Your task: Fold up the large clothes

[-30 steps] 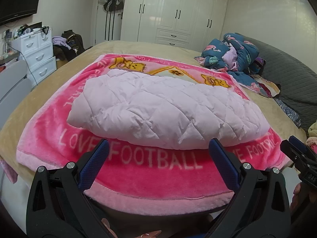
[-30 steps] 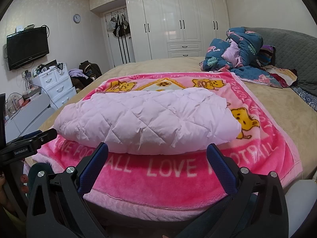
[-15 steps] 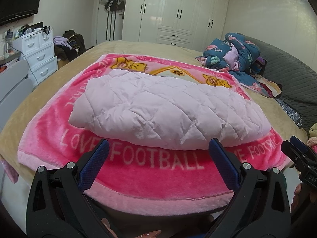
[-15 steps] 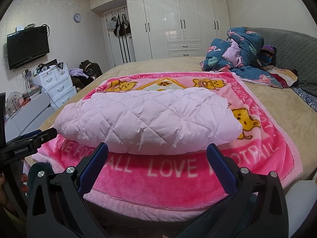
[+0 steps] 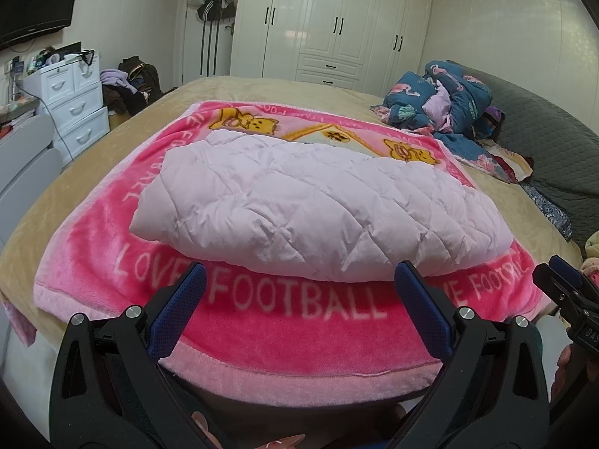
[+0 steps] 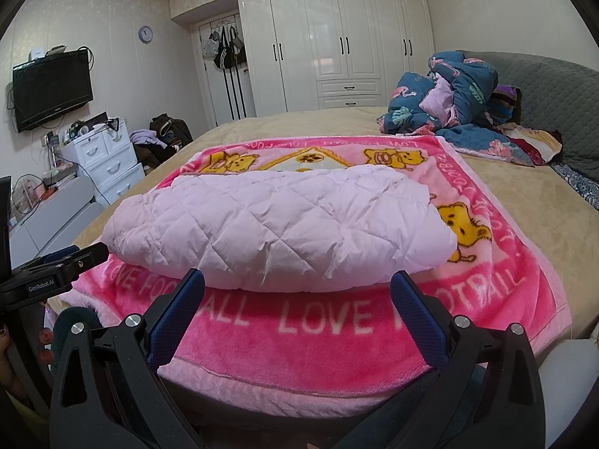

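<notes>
My left tongs (image 5: 299, 292) gaped wide, held nothing; right tongs (image 6: 297, 295) same, both short of bed edge. Pale quilted coat (image 5: 318, 209) lay folded into puffy bundle mid pink blanket (image 5: 292, 325). Folding looked near done, maybe one tidy-up left. Tan bed (image 6: 531, 194): drawers (image 6: 108, 161) left, wardrobe (image 6: 348, 45) behind, crumpled blue duvet (image 6: 449, 89) right.

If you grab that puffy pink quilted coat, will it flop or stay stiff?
Probably flop: the pale pink quilted coat looks soft and creased, so the ends would likely sag. It looks puffy, so probably light for its size. Its smooth shell may slide on the fuzzy pink blanket if pushed.
</notes>
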Demonstrator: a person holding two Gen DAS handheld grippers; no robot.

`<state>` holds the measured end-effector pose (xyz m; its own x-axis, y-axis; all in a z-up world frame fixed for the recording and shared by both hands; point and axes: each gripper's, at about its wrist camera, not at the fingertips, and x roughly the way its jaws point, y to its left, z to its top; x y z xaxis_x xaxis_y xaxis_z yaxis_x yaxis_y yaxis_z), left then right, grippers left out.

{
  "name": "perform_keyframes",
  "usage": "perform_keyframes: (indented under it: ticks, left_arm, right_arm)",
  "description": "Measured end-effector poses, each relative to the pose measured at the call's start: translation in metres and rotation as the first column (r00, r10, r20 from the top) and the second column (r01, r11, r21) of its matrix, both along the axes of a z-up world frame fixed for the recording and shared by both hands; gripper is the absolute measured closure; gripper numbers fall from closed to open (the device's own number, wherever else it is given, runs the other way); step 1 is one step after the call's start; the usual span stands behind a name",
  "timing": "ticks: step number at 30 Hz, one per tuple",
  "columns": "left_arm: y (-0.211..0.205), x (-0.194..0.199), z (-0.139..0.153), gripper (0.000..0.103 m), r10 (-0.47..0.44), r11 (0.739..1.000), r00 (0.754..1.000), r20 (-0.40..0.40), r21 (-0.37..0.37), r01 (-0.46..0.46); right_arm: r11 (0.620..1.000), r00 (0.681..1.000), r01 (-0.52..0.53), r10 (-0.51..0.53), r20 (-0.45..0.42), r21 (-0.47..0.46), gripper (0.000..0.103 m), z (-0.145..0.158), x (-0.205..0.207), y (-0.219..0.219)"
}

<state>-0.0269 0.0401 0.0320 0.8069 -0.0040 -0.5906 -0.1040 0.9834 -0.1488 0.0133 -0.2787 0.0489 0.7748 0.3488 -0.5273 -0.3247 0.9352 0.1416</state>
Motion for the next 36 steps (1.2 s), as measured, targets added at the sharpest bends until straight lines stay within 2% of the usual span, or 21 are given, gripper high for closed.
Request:
perform_keyframes:
  ticks: [13, 18, 21, 27, 30, 33, 34, 35, 36]
  left_arm:
    - [0.001, 0.0, -0.001, 0.009, 0.002, 1.0, 1.0, -0.005, 0.01, -0.002]
    - [0.004, 0.001, -0.006, 0.009, 0.032, 0.999, 0.999, -0.023, 0.028, -0.031]
    - [0.007, 0.001, -0.011, 0.009, 0.031, 0.999, 0.999, -0.042, 0.011, -0.031]
    - [0.014, 0.0, -0.011, 0.009, 0.059, 0.997, 0.997, -0.059, 0.049, -0.056]
    - [0.032, 0.002, -0.015, 0.009, 0.104, 0.994, 0.992, -0.073, 0.046, -0.101]
    - [0.073, 0.013, -0.021, 0.009, 0.163, 0.986, 0.981, -0.108, 0.038, -0.16]
    - [0.093, 0.018, -0.023, 0.009, 0.19, 0.982, 0.974, -0.12, 0.047, -0.185]
    - [0.11, 0.022, -0.025, 0.009, 0.223, 0.974, 0.966, -0.129, 0.064, -0.217]
    - [0.139, 0.028, -0.027, 0.009, 0.287, 0.957, 0.948, -0.141, 0.094, -0.275]
  right_arm:
    - [1.0, 1.0, -0.001, 0.001, -0.001, -0.003, 0.004, 0.0, 0.0, 0.0]
    - [1.0, 1.0, 0.006, -0.006, -0.004, -0.007, 0.004, -0.002, 0.0, -0.001]
    - [1.0, 1.0, 0.014, -0.014, -0.006, -0.008, 0.004, -0.004, 0.0, -0.004]
    - [0.998, 0.998, 0.065, -0.065, -0.014, -0.001, 0.004, -0.005, 0.002, -0.018]
    - [0.991, 0.991, 0.134, -0.133, -0.015, 0.014, 0.004, -0.008, 0.005, -0.039]
    - [0.96, 0.96, 0.277, -0.276, -0.04, 0.031, 0.004, -0.018, 0.015, -0.091]
    - [0.94, 0.939, 0.34, -0.338, -0.061, 0.029, 0.004, -0.025, 0.019, -0.115]
    - [0.913, 0.91, 0.408, -0.405, -0.088, 0.015, 0.004, -0.034, 0.023, -0.139]
    - [0.866, 0.858, 0.5, -0.497, -0.13, -0.015, 0.004, -0.05, 0.028, -0.176]
